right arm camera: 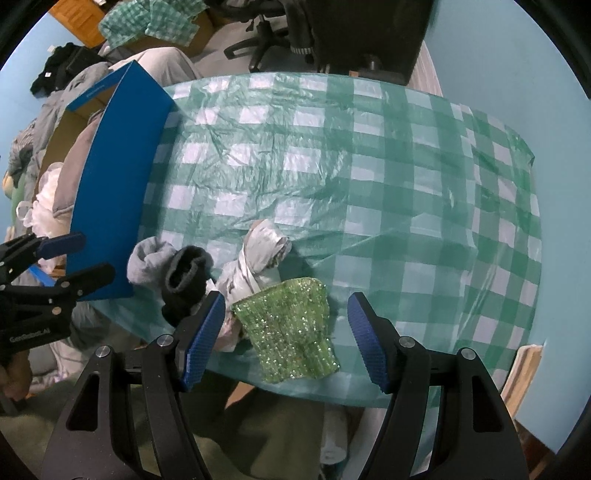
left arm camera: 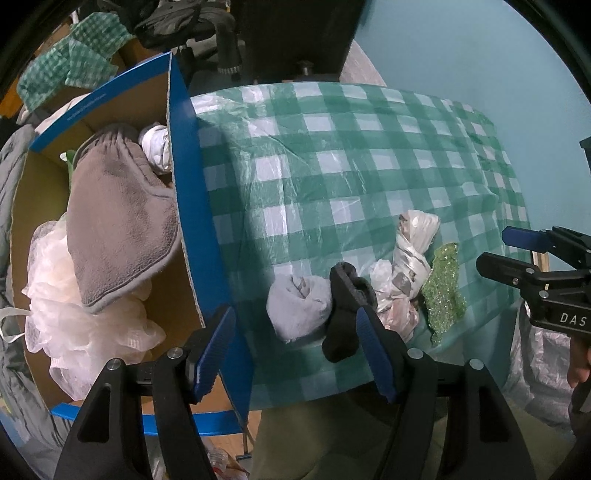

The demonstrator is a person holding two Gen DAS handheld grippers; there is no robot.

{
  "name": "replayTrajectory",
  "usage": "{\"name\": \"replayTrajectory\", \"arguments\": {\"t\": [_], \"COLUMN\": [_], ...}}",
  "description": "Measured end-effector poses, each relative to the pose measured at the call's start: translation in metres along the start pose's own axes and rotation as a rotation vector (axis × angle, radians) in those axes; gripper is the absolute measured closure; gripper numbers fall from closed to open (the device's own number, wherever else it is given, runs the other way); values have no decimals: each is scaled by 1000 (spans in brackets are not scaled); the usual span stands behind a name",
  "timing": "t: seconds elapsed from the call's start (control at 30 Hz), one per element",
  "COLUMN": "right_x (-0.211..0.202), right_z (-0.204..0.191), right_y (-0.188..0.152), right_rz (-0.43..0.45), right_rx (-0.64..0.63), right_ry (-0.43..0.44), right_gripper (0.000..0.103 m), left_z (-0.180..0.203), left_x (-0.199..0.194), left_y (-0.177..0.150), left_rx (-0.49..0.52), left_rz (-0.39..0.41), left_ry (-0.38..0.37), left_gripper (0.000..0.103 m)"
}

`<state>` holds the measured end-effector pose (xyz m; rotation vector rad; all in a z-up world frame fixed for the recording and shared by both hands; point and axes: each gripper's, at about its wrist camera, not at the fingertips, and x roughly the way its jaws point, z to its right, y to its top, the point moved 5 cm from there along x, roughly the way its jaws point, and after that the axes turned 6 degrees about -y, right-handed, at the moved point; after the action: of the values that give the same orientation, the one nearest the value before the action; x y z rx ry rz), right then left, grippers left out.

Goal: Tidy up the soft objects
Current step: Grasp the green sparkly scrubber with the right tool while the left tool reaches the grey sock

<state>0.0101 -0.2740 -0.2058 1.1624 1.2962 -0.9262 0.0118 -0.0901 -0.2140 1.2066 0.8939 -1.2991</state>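
Observation:
A grey rolled sock (left arm camera: 299, 308) (right arm camera: 149, 258), a black sock (left arm camera: 343, 314) (right arm camera: 184, 288), a knotted silver-white plastic bag (left arm camera: 410, 258) (right arm camera: 258, 254) and a green sequin cloth (left arm camera: 443, 291) (right arm camera: 291, 332) lie near the front edge of the checked table (left arm camera: 332, 166) (right arm camera: 369, 184). My left gripper (left arm camera: 295, 350) is open, low in front of the grey and black socks. My right gripper (right arm camera: 286, 339) is open, its jaws either side of the green sequin cloth. A blue cardboard box (left arm camera: 192, 206) (right arm camera: 114, 184) at the left holds a grey towel (left arm camera: 122, 221), a white mesh puff (left arm camera: 74, 317) and a white bundle (left arm camera: 157, 147).
An office chair base (right arm camera: 266, 33) and a dark cabinet (left arm camera: 295, 33) stand behind the table. A green checked cloth (left arm camera: 70, 62) (right arm camera: 147, 22) lies on boxes at the back left. Clothes are piled left of the box. A teal wall is on the right.

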Motion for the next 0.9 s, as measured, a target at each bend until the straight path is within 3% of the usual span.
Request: {"name": "replayTrajectory", "arguments": {"t": [0.9], "right_x": [43], "right_z": [-3], "right_y": [-37], "right_rz": [-77], "right_rx": [-42], "right_ry": [11], "right_gripper": [34], "left_z": [-28], "left_x": [-4], "left_y": [-20], "left_rx": [-30], "left_rz": [-13], "left_ry": [55], "left_gripper": [26]}}
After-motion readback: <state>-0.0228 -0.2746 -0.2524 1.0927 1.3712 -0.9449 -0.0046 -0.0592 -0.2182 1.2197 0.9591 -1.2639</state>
